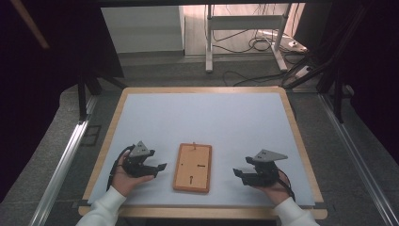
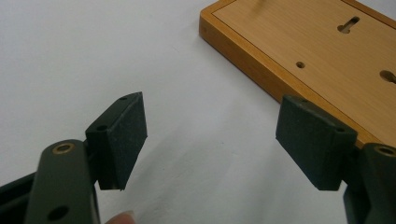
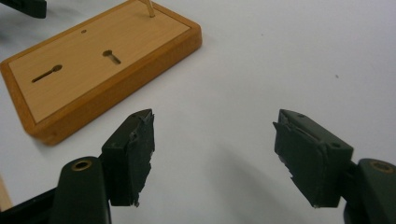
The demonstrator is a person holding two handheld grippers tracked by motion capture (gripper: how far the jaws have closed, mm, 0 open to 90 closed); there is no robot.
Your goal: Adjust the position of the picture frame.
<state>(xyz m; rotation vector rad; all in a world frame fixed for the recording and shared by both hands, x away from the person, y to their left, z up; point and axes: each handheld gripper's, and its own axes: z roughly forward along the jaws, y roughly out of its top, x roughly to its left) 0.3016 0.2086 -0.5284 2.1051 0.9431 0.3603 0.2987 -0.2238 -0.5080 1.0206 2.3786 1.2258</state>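
Wooden board (image 1: 193, 167) lies flat near the front middle of the white table (image 1: 211, 117), long side running away from the person, keyhole slots and a small peg on top. Left gripper (image 1: 161, 167) just beside its left edge, jaws wide apart, nothing between them. Right gripper (image 1: 236, 173) off its right side, apart from it, jaws spread, empty.
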